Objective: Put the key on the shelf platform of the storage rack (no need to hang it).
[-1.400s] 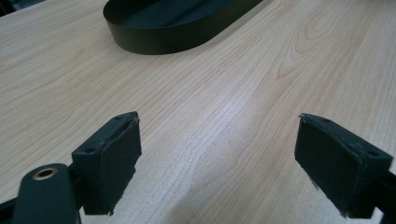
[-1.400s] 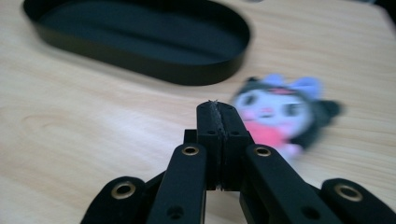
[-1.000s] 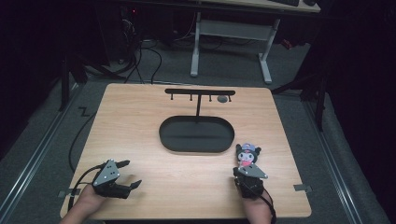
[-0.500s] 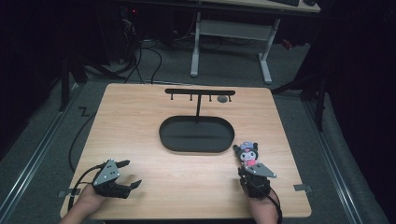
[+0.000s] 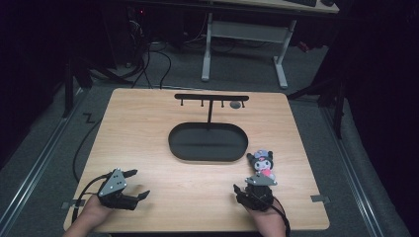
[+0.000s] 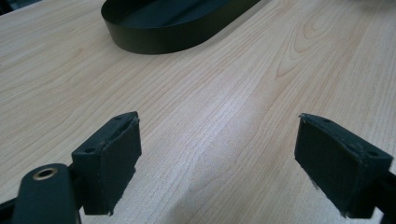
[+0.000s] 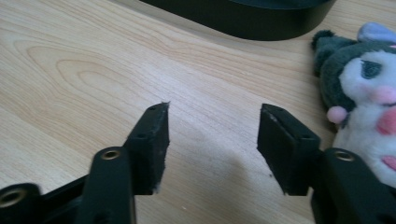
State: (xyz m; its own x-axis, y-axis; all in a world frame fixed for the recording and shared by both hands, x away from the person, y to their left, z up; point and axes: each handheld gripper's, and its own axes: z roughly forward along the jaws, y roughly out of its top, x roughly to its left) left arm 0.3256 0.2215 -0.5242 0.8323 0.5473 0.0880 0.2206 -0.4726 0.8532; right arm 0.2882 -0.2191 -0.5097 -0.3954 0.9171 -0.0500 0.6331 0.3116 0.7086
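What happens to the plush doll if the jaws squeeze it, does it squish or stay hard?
The plush doll looks fuzzy and stuffed, so it would probably squish and spring back. It likely weighs little for its size. Its big round head suggests it may flop or tip over if pushed.

no readable text, labels or numbers

Dark room, grey floor (image 5: 44,148), white-legged desk (image 5: 244,34) behind.

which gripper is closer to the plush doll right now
Right. The right gripper sits on the near side of the plush doll, which lies just beside its open jaws. The left gripper is far across the table, also open.
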